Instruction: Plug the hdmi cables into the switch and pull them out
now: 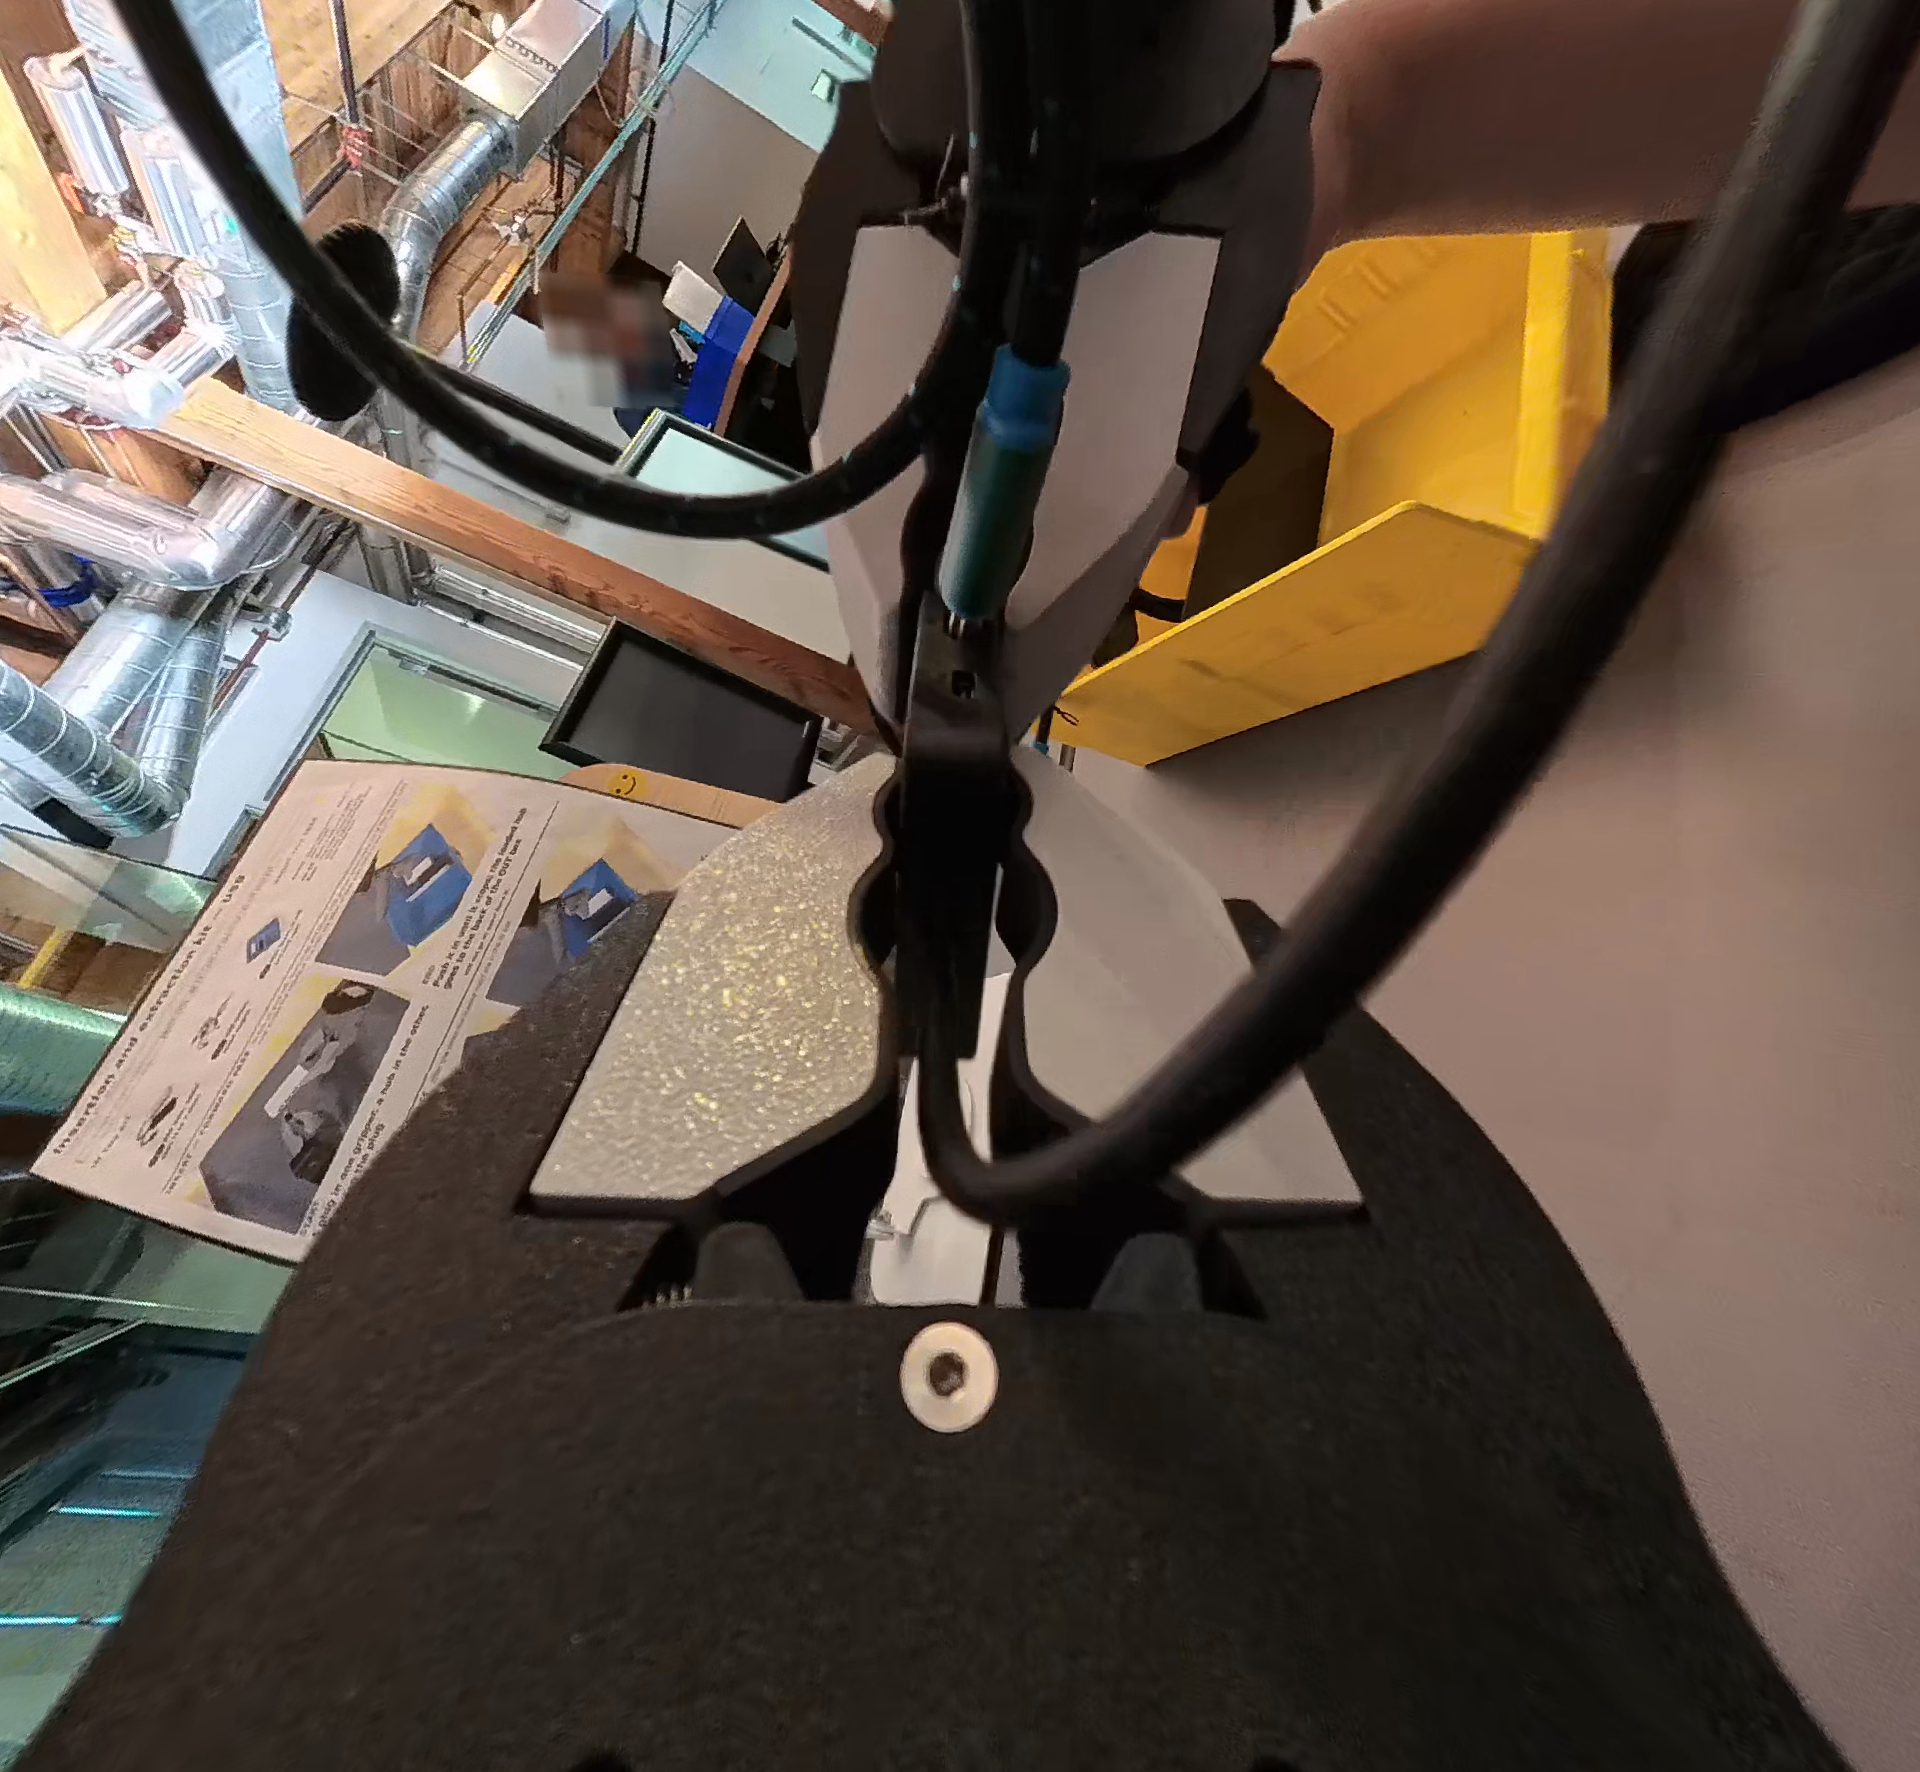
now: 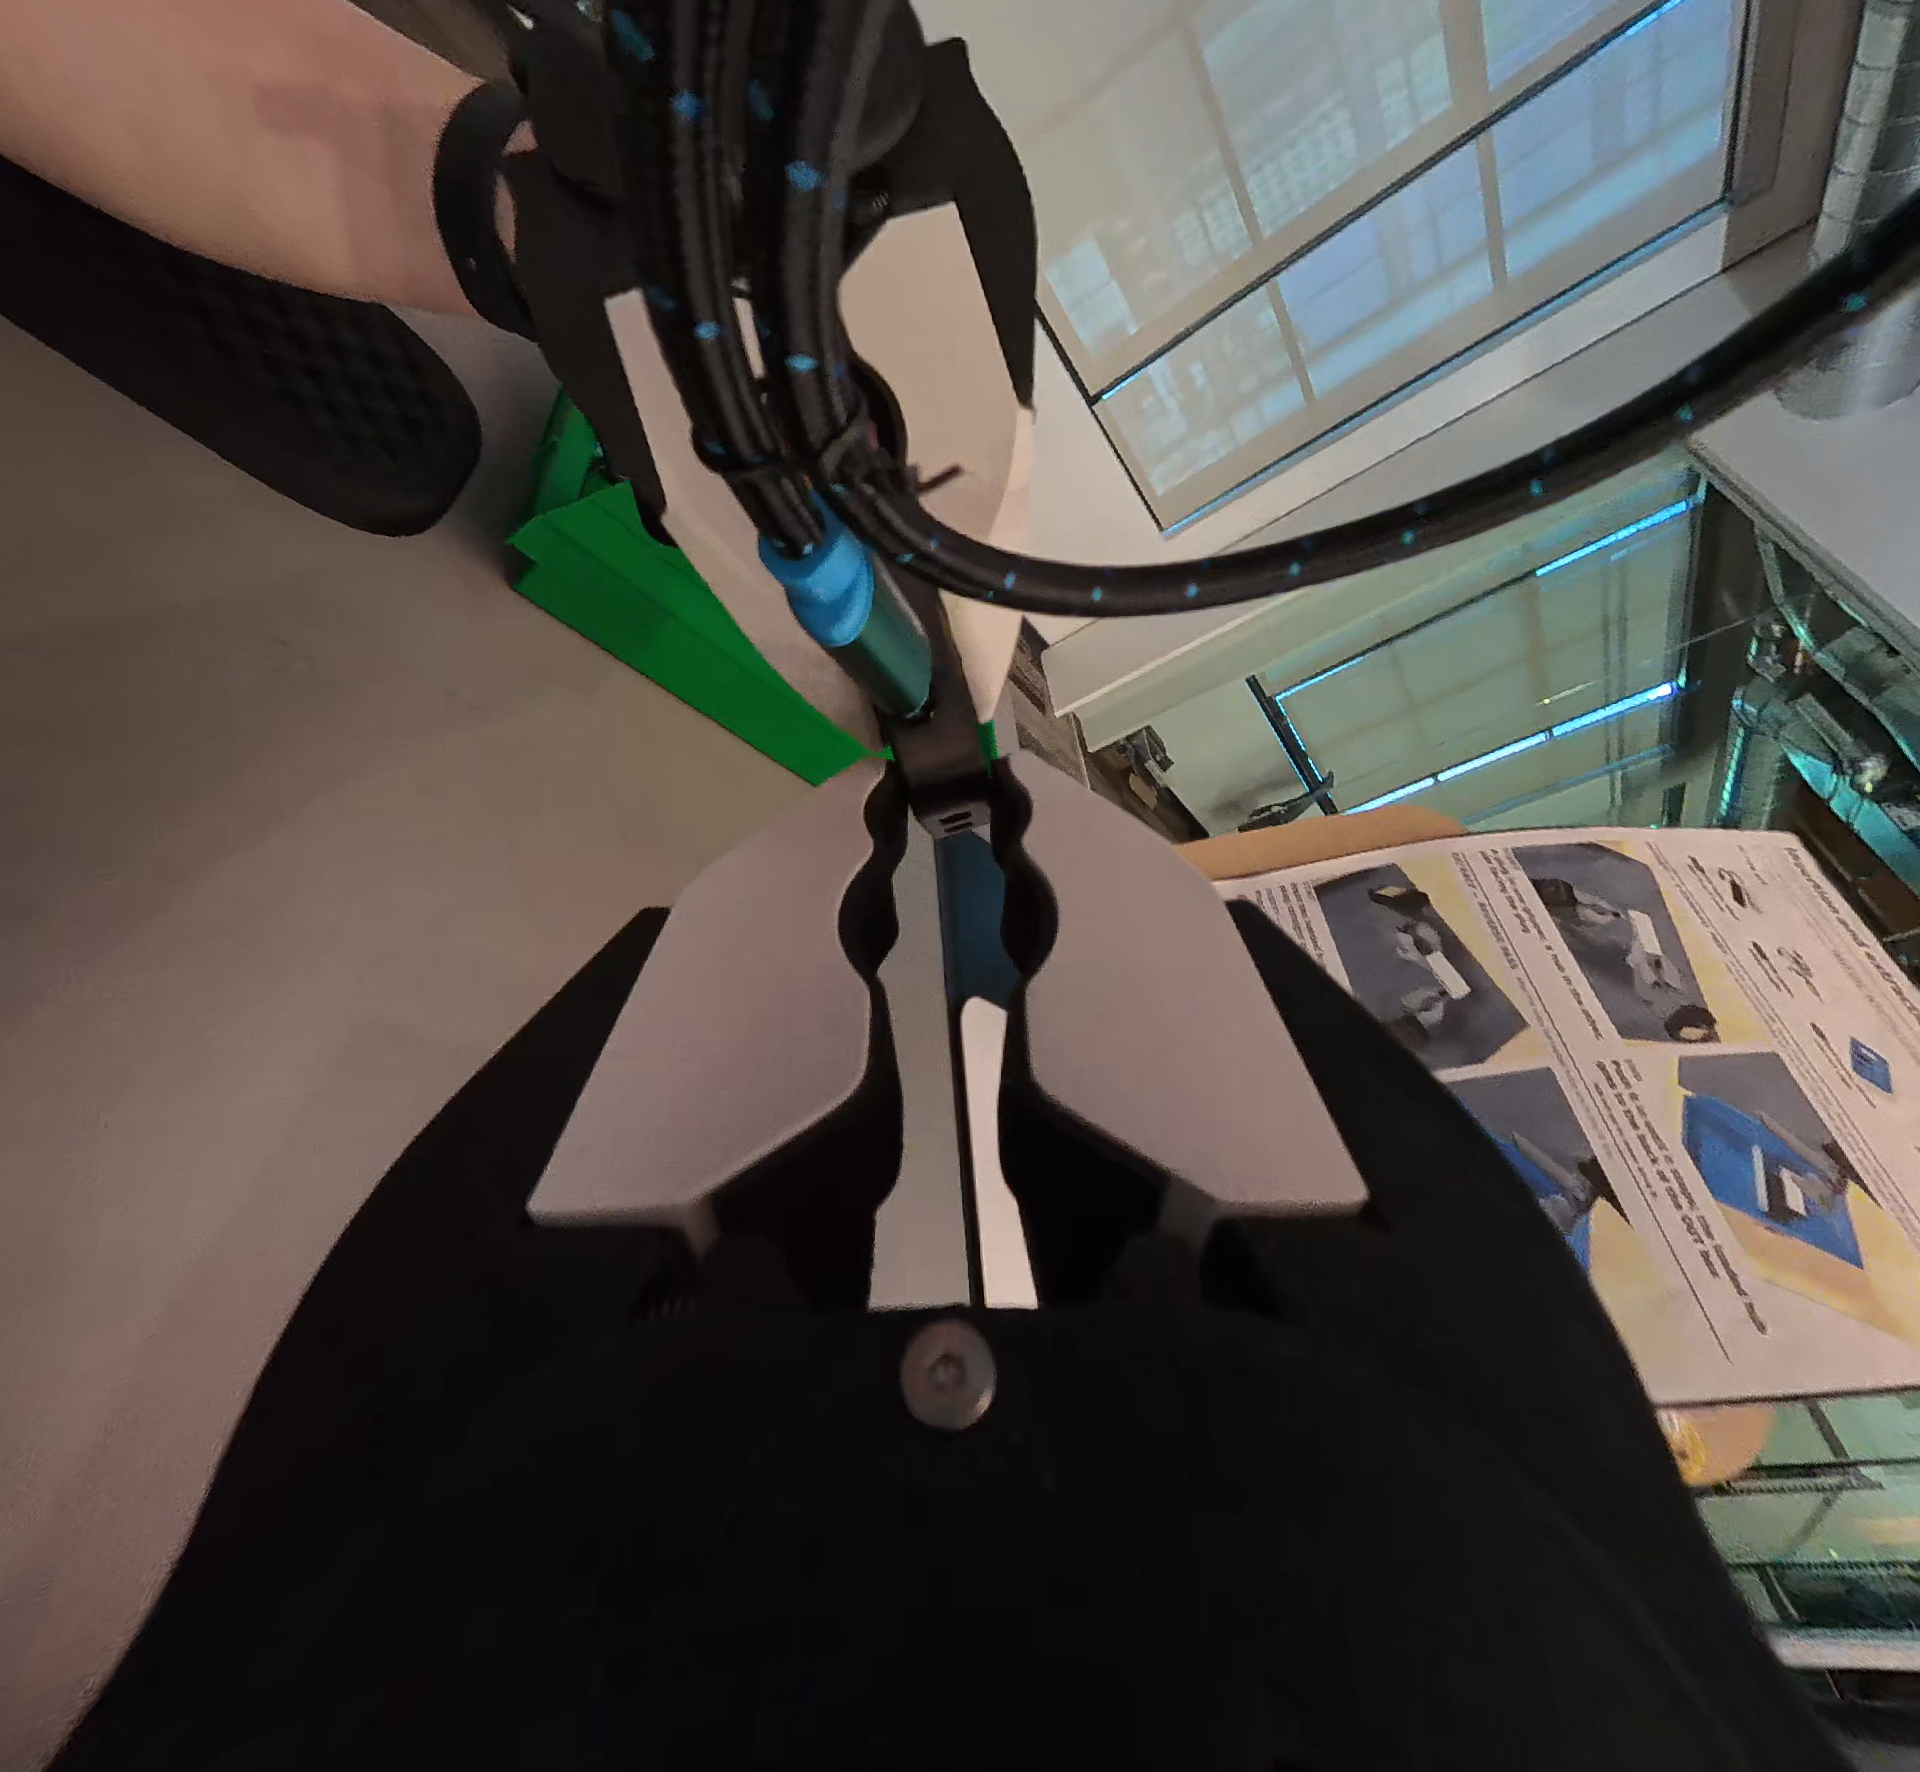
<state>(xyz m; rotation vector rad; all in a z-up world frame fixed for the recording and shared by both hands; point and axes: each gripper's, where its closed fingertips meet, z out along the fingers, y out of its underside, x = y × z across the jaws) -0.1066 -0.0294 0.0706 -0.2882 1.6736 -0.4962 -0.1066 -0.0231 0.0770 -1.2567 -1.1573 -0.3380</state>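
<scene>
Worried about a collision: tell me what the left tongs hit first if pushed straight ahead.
Likely the right tongs, shut on a teal plug, facing head-on just beyond the black switch the left tongs clamp; depth is unclear.

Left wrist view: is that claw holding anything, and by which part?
The left claw is shut on the black switch, pinching its body from both sides.
</scene>
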